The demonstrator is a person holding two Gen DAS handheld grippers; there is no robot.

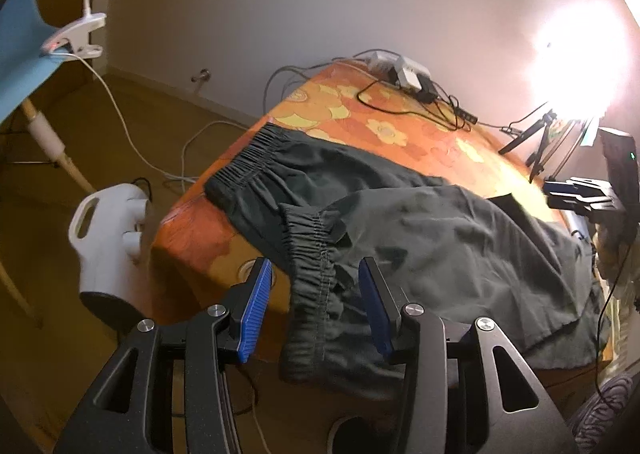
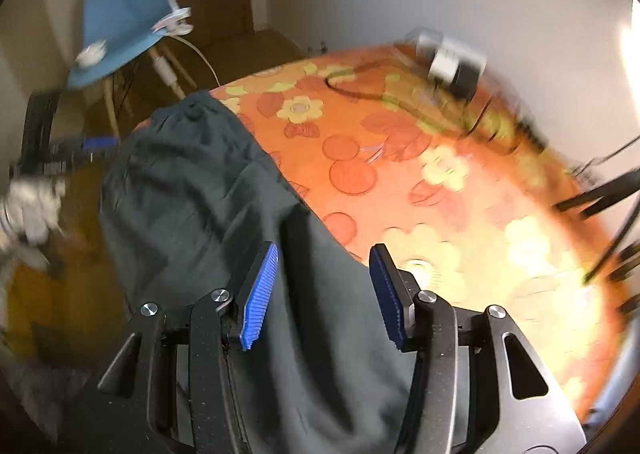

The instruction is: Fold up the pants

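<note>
One pair of dark green pants (image 1: 400, 221) lies across the counter (image 1: 360, 121), which wears an orange flowered cloth; your two tongs stand over it. Left tongs (image 1: 316, 294): jaws parted, an elastic cuff (image 1: 312, 250) of the pants between the blue pads (image 1: 256, 306) with daylight on both sides, so nothing is pinched. The cuff and the fabric below it spill over the counter's near edge and hang free. The gathered waistband (image 1: 244, 165) sits at the counter's left corner, right on the edge. Right tongs (image 2: 324, 294): jaws likewise parted, over the far-side border of the pants where cloth meets bare counter; no pad presses the fabric. In the right wrist view the open counter beyond that border is wide and bare up to the tangle of cables (image 2: 400, 97) and one adapter block (image 2: 452, 65) along the wall. A tripod (image 1: 540, 145) crowds the right end. Beside the counter stands one blue chair (image 2: 120, 13) and one white jug-shaped appliance (image 1: 108, 242) on the floor.
</note>
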